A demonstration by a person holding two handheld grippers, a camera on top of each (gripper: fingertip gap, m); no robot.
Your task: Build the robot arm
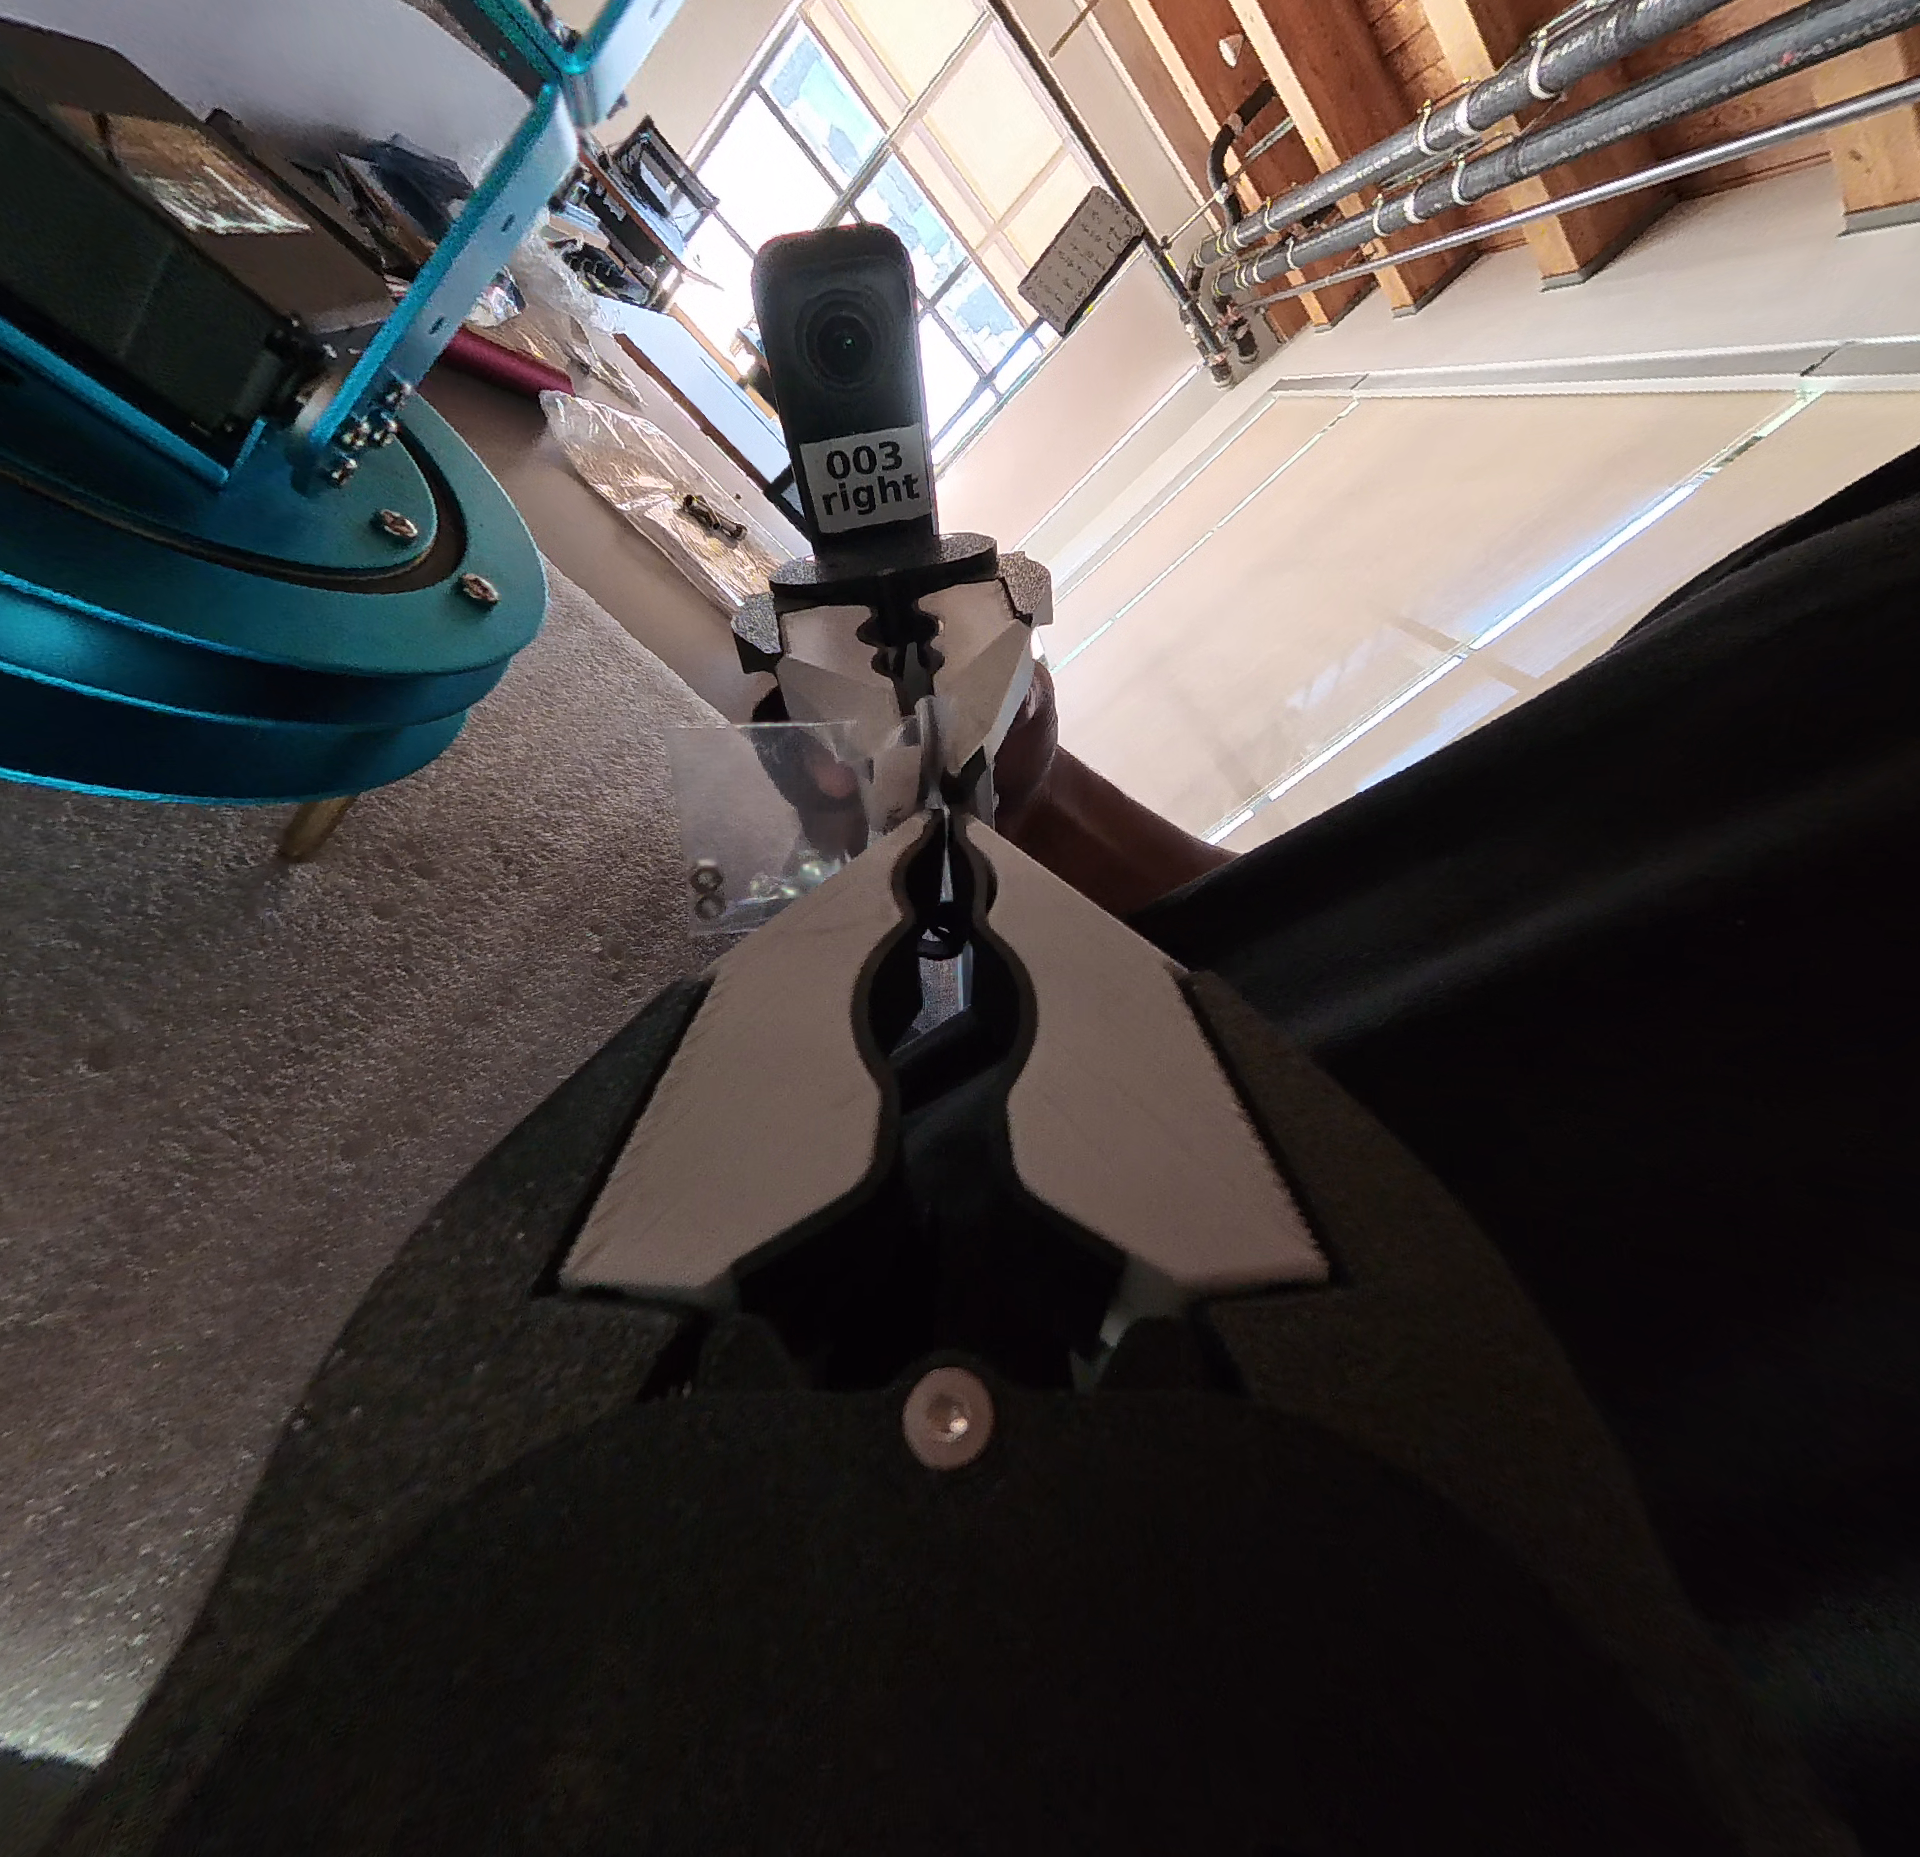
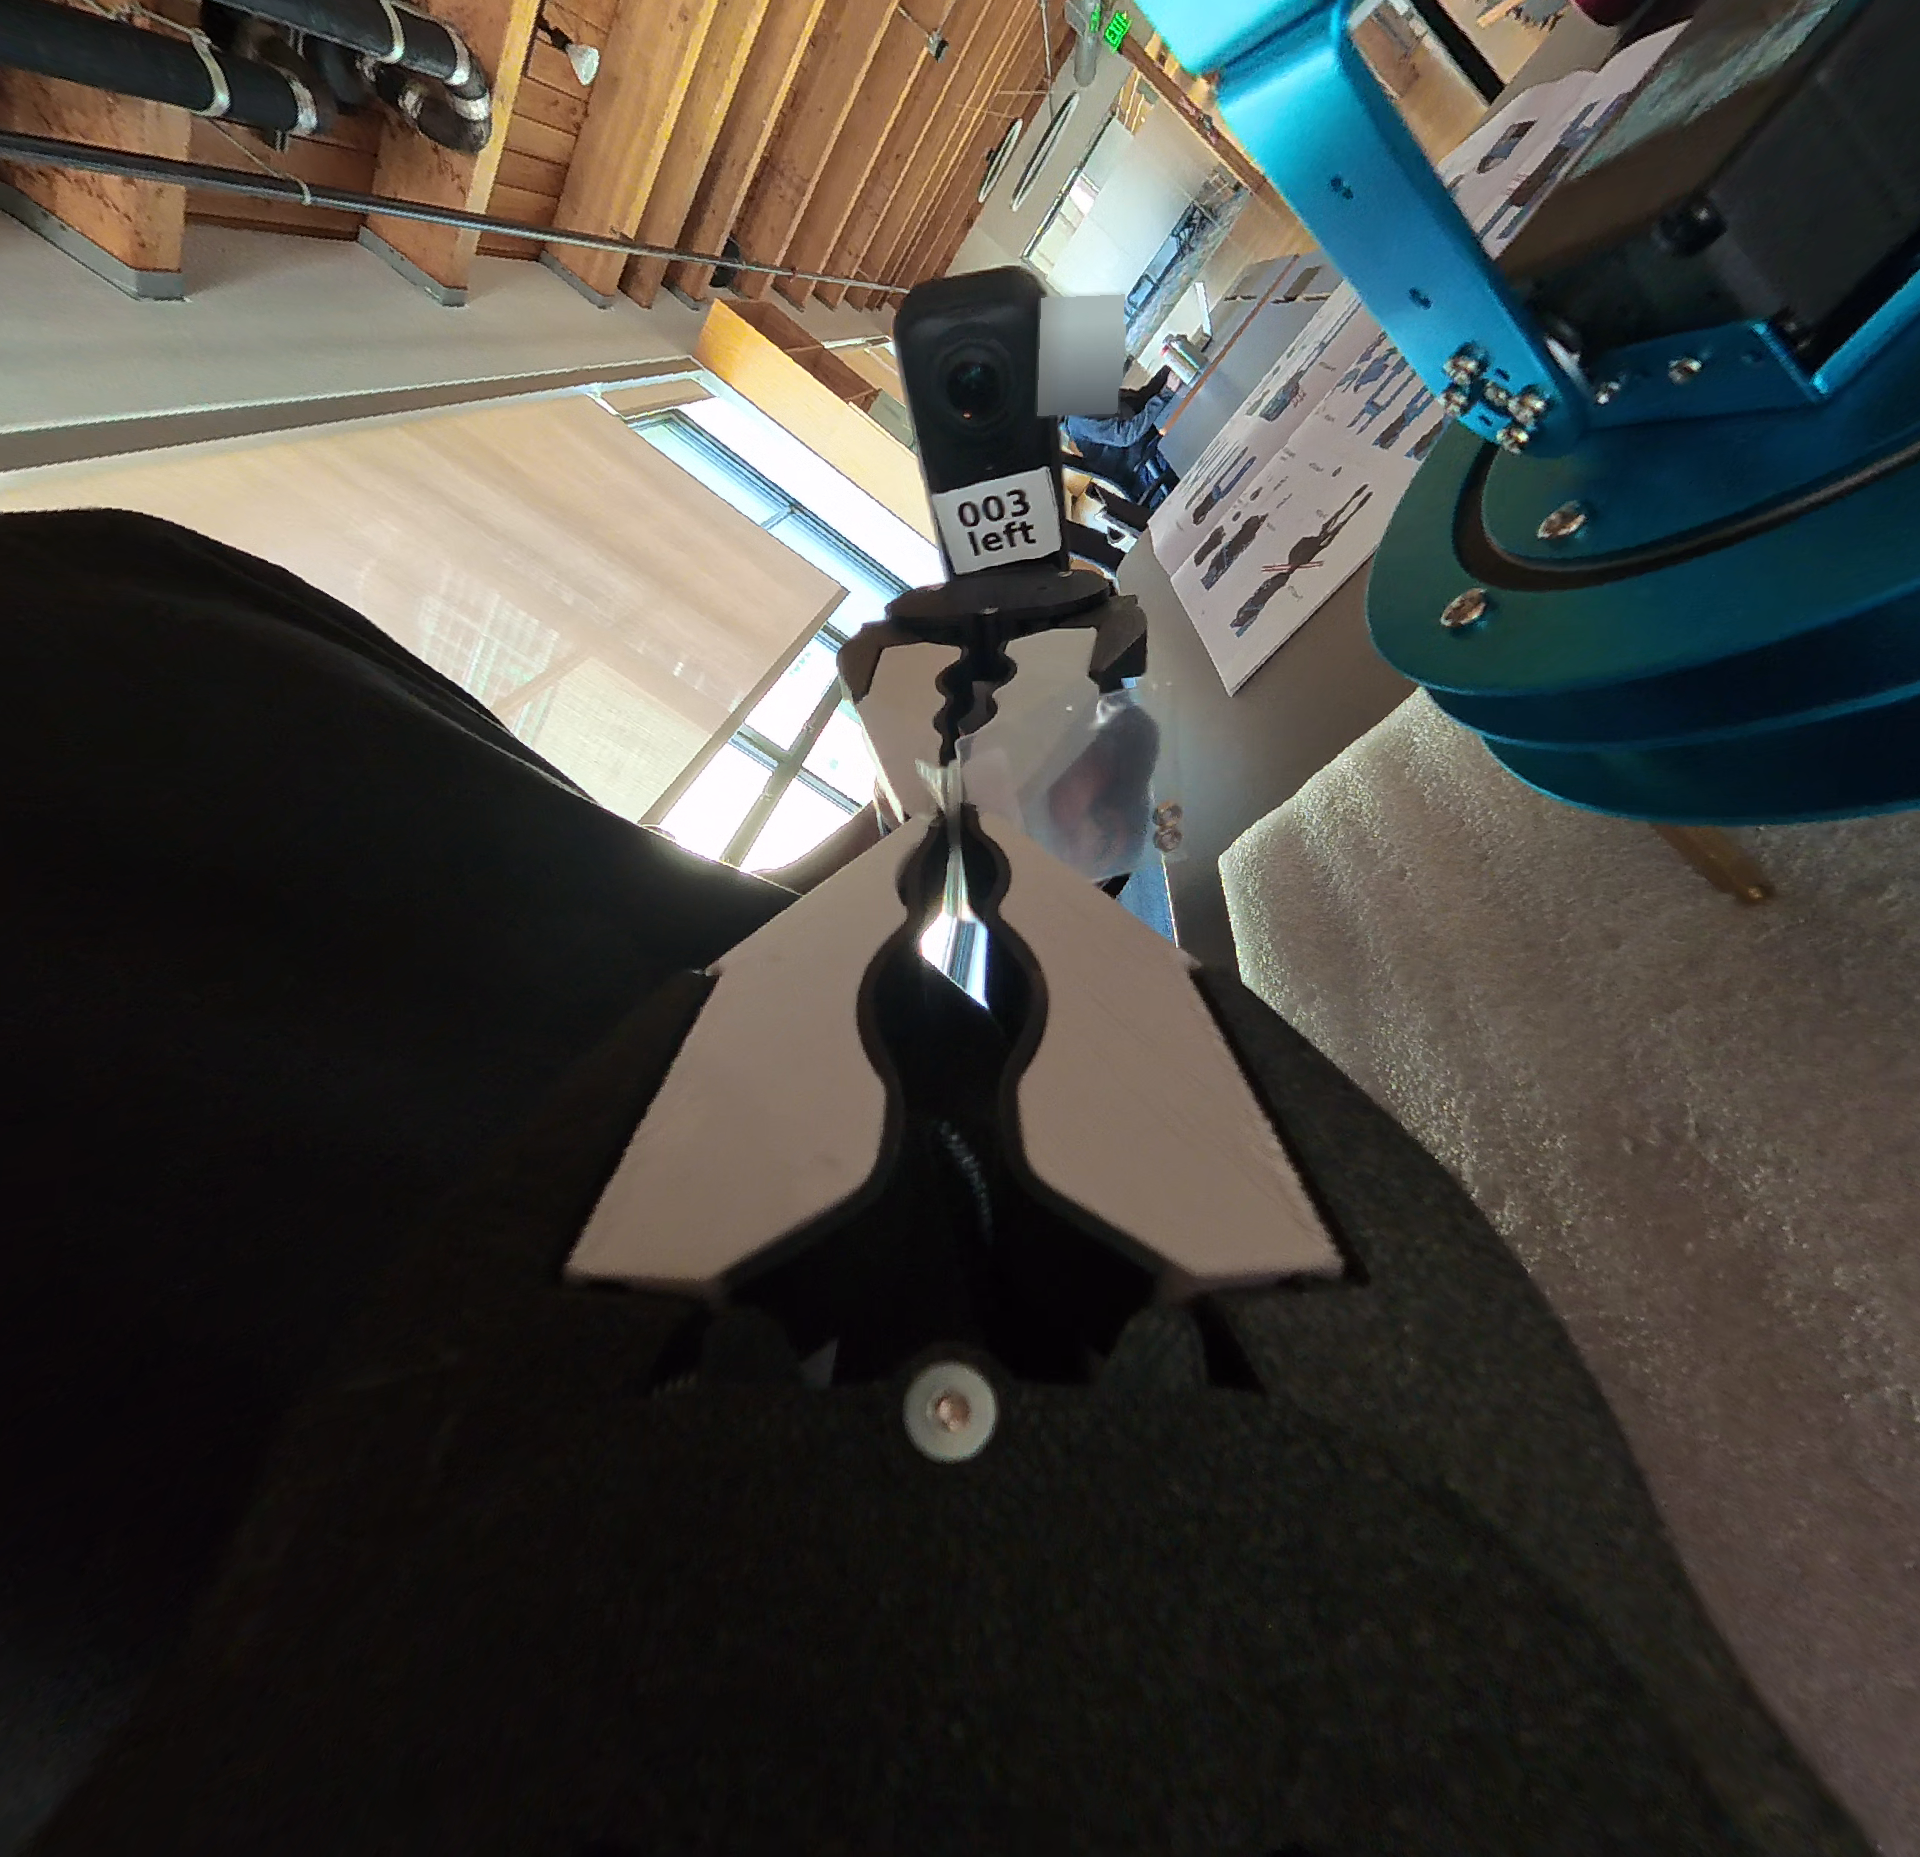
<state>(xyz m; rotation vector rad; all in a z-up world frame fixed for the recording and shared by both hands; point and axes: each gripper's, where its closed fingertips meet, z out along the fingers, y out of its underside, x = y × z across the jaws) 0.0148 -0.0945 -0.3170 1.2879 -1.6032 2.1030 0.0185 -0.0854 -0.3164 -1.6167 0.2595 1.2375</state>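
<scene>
Tools (image 1: 943,820) pinching clear bag (image 1: 764,825), contents unclear

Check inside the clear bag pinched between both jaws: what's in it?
The clear plastic bag holds small metal hardware, washers or nuts, gathered at its low corner. Glare and creases hide the count and anything else inside.

Bright window (image 1: 883,197) backlight, dark foreground, strong wide-angle edge distortion.
</scene>
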